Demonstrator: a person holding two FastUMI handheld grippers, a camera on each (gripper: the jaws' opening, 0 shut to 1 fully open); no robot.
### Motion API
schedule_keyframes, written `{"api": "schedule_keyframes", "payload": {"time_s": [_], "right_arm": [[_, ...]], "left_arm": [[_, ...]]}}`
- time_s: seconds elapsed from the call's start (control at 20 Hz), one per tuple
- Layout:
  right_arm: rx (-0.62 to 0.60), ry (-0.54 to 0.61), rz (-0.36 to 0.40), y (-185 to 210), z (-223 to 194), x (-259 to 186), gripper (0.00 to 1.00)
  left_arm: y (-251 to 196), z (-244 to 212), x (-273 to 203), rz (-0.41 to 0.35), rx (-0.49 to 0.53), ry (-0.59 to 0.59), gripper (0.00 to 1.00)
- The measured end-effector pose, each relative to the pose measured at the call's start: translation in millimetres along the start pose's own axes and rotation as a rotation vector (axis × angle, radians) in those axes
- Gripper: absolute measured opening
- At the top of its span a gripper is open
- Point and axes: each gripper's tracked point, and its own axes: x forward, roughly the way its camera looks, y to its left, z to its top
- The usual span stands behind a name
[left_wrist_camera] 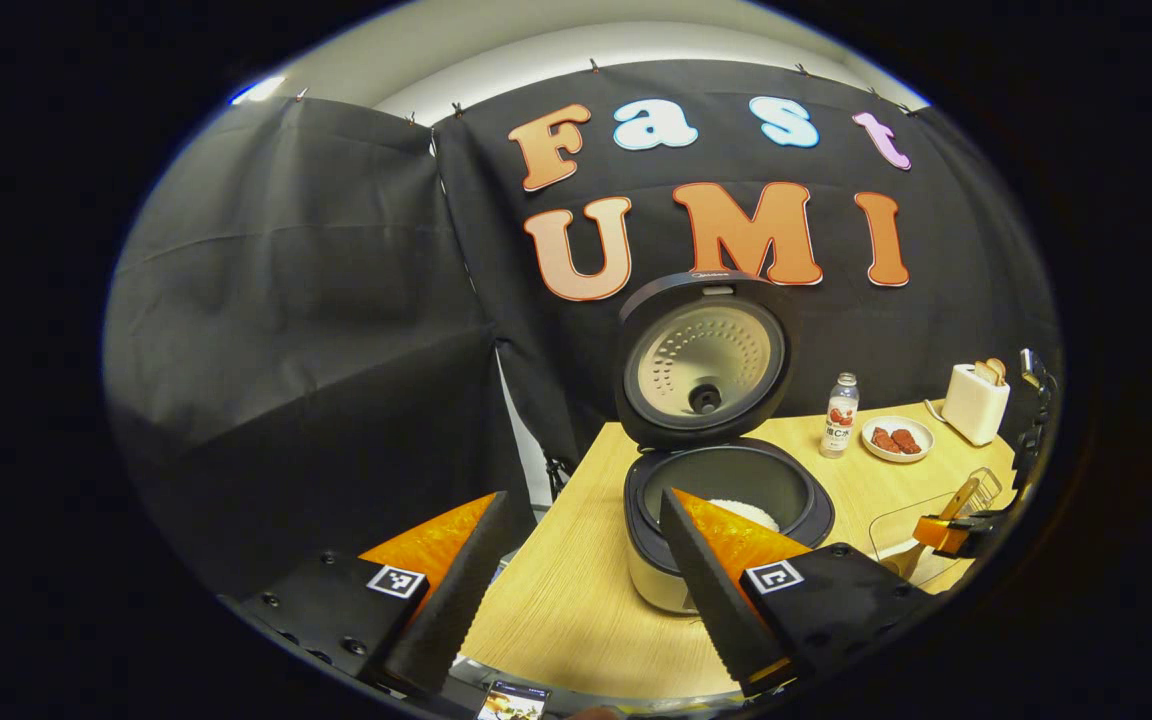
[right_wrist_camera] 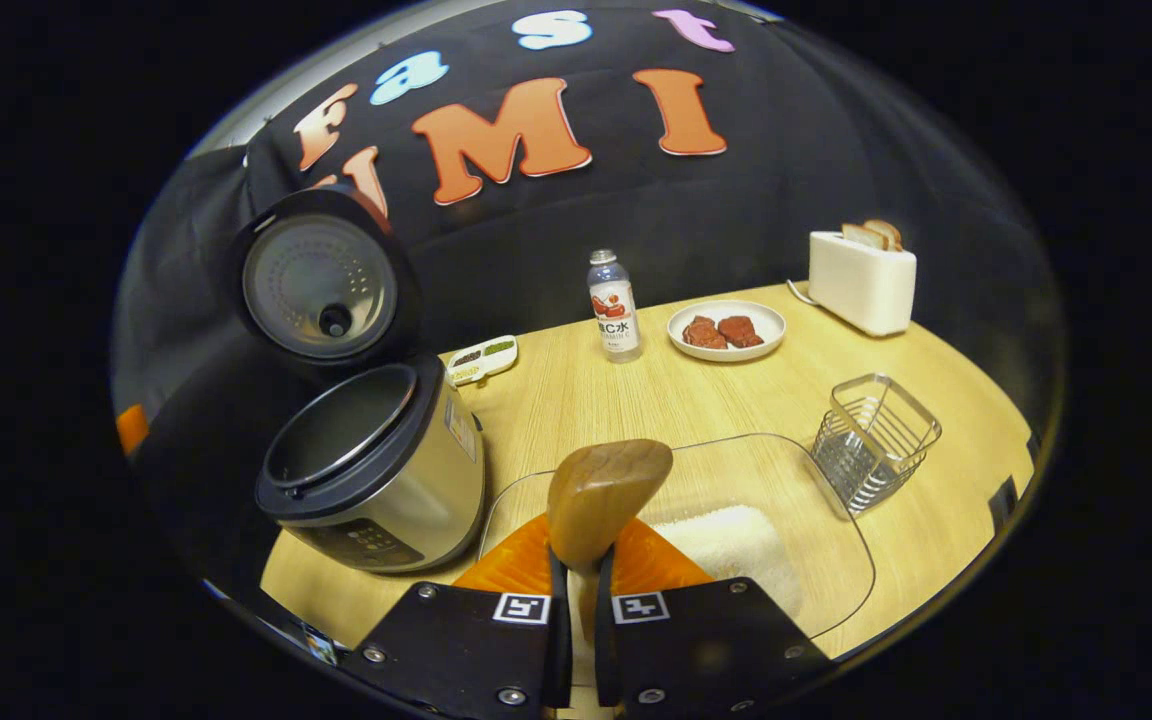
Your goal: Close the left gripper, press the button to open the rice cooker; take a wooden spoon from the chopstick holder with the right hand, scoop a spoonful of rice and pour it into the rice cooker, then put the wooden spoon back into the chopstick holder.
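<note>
We see the rice cooker (right_wrist_camera: 366,470) at left of frame, lid already up, rice inside. Our right claw (right_wrist_camera: 576,600) grips the wooden spoon (right_wrist_camera: 601,495) above the rice tray (right_wrist_camera: 736,540); the chopstick holder (right_wrist_camera: 871,440) awaits its return. Left claw (left_wrist_camera: 576,590) stands wide.

from my left gripper (left_wrist_camera: 576,590), its two fingers spread wide apart with nothing between them. ahead on the wooden table (left_wrist_camera: 576,600) sits the rice cooker (left_wrist_camera: 726,500), its lid (left_wrist_camera: 704,360) standing upright and white rice (left_wrist_camera: 751,513) lying in the pot. to its right stand a bottle (left_wrist_camera: 840,414), a plate of red pieces (left_wrist_camera: 897,438) and a white toaster (left_wrist_camera: 976,400). at the far right edge i see the other gripper (left_wrist_camera: 951,532) holding a wooden spoon (left_wrist_camera: 961,497) over a clear tray (left_wrist_camera: 886,525).
</note>
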Motion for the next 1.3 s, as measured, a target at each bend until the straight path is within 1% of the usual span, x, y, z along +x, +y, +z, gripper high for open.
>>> {"api": "schedule_keyframes", "payload": {"time_s": [0.05,0.1,0.15,0.2,0.35,0.4,0.45,0.5,0.55,0.7,0.85,0.95,1.15,1.3], "right_arm": [[0.043,0.007,0.011,-0.9,0.4,0.6,0.08],[0.085,0.015,0.025,-2.1,1.1,0.5,0.08],[0.131,0.023,0.039,-3.8,1.6,1.4,0.09],[0.179,0.036,0.05,-5.6,0.7,2.3,0.08],[0.316,0.052,0.094,-11.6,2.5,2.5,0.08],[0.35,0.051,0.095,-15.3,3.2,2.5,0.08],[0.396,0.055,0.11,-17.2,4.7,3.1,0.08],[0.432,0.055,0.11,-20.7,4.9,3.0,0.08],[0.464,0.053,0.124,-21.0,7.3,2.7,0.08],[0.529,0.049,0.155,-28.8,12.7,-2.3,0.08],[0.597,0.052,0.18,-36.7,20.8,-7.4,0.08],[0.619,0.045,0.184,-46.8,29.8,-10.7,0.08],[0.726,0.029,0.193,-68.5,48.8,-13.7,0.08],[0.806,0.021,0.225,-74.7,64.1,-20.8,0.08]], "left_arm": [[-0.6,1.3,-0.9,-0.003,0.001,-0.002,1.0],[-2.7,2.9,-0.4,-0.008,0.002,-0.004,0.94],[-3.7,4.2,-1.3,-0.013,0.001,-0.009,1.0],[-4.5,6.7,-1.7,-0.018,-0.003,-0.016,0.94],[1.1,13.9,-3.2,-0.017,-0.012,-0.037,0.99],[5.2,16.9,-2.9,-0.009,-0.016,-0.042,1.0],[10.4,17.5,-4.0,0.0,-0.019,-0.044,0.94],[16.3,19.0,-5.1,0.011,-0.022,-0.044,1.0],[23.2,21.1,-5.1,0.024,-0.027,-0.045,1.0],[40.7,29.7,-7.4,0.059,-0.042,-0.055,1.0],[55.5,48.1,-12.8,0.087,-0.038,-0.093,1.0],[61.6,59.1,-12.3,0.105,-0.042,-0.115,0.94],[72.8,81.9,-19.6,0.135,-0.052,-0.155,0.94],[87.3,105.7,-27.8,0.154,-0.045,-0.202,0.94]]}}
